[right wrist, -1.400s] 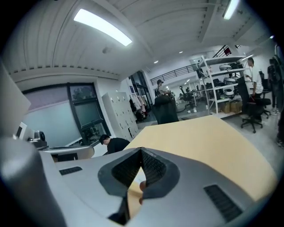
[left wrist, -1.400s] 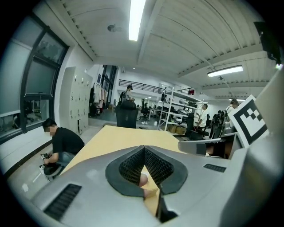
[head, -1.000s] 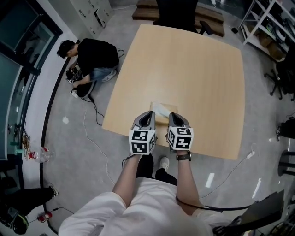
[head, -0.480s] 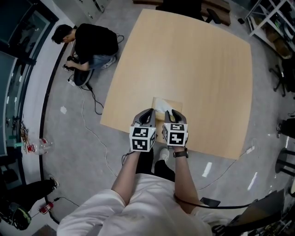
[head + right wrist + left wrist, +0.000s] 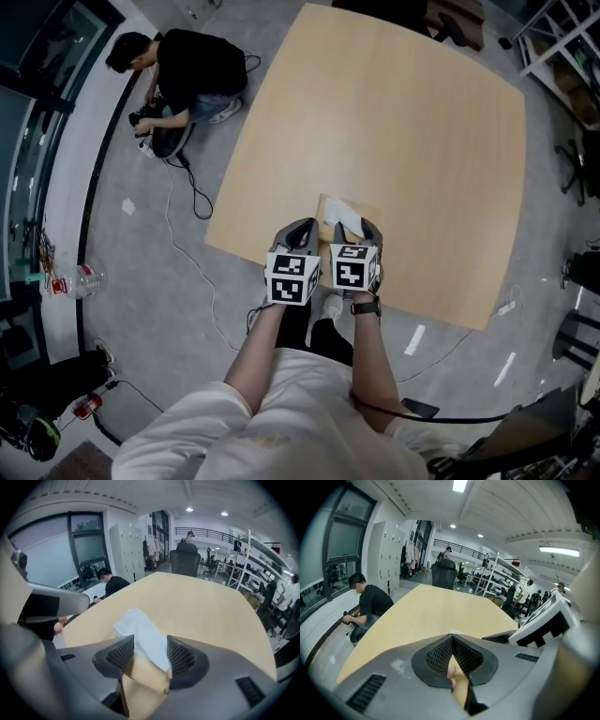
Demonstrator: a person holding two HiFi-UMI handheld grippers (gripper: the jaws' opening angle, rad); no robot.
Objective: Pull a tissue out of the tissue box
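Right gripper view: tissue (image 5: 140, 634) rises from the box (image 5: 140, 674), leaning far-left, its lower end hidden between the right gripper's (image 5: 150, 651) just-opened fingers. The box sits at the tabletop's (image 5: 394, 122) near edge, largely covered. Left gripper's (image 5: 452, 641) fingers meet at the tips.

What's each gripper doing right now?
Left gripper: closed, nothing held.
Right gripper: open, has just been opening; tissue between its fingers, not gripped.
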